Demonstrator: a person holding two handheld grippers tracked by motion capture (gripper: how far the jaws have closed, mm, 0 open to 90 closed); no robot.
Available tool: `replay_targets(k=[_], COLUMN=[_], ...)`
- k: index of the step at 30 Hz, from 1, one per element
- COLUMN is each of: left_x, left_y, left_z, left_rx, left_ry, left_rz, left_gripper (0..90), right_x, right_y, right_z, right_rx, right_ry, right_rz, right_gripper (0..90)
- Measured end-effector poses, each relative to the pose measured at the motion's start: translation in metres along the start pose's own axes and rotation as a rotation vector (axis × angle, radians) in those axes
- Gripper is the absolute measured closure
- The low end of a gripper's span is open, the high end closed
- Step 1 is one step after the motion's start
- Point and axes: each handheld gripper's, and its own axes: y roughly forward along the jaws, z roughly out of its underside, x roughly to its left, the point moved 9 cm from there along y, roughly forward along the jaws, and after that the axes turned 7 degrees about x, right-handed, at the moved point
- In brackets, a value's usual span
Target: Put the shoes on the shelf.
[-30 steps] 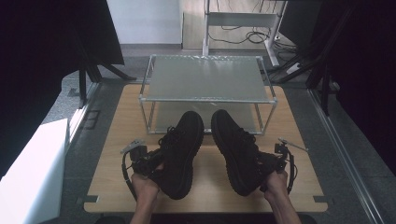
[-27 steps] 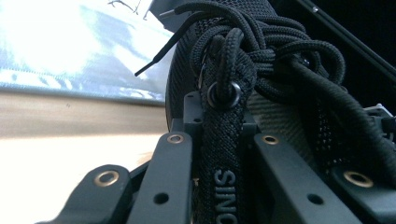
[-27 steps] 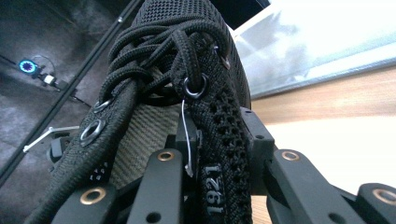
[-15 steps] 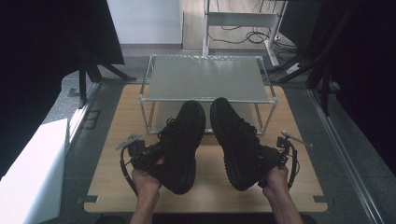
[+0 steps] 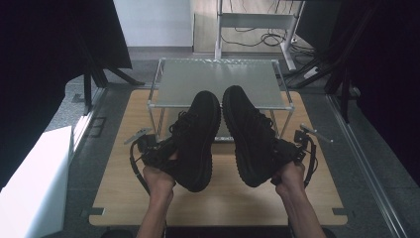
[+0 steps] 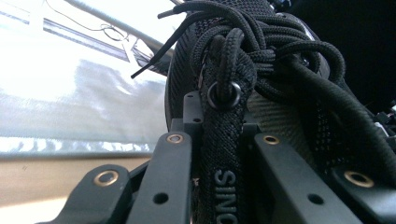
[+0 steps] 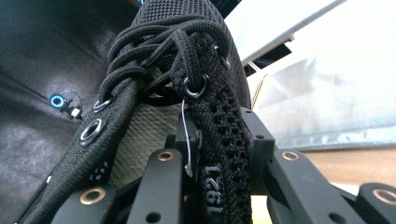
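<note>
Both forearms come in from the near edge of the high view, bare and roughly parallel, angled slightly outward. The left hand (image 5: 157, 179) wraps around the left gripper (image 5: 157, 151), and the right hand (image 5: 288, 176) around the right gripper (image 5: 285, 151). Each gripper points toward the far side, its black jaws closed on a strip of fabric, with its cable looping outward beside the wrist.

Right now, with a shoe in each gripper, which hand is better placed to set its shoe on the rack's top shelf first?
Right, marginally. The right shoe already overlaps the frosted top shelf further than the left shoe. Both the right gripper and left gripper grip firmly.
</note>
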Motion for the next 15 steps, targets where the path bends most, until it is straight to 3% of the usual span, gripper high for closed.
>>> replay_targets(k=[15], left_x=[-0.001], left_y=[0.021], left_z=[-0.045], left_rx=[-0.034], left_ry=[-0.011], left_rz=[-0.035], left_gripper=[81.3], right_x=[-0.001], right_y=[0.017], right_z=[-0.044], right_rx=[-0.068], right_ry=[0.027], right_rz=[0.030], right_gripper=[73.6])
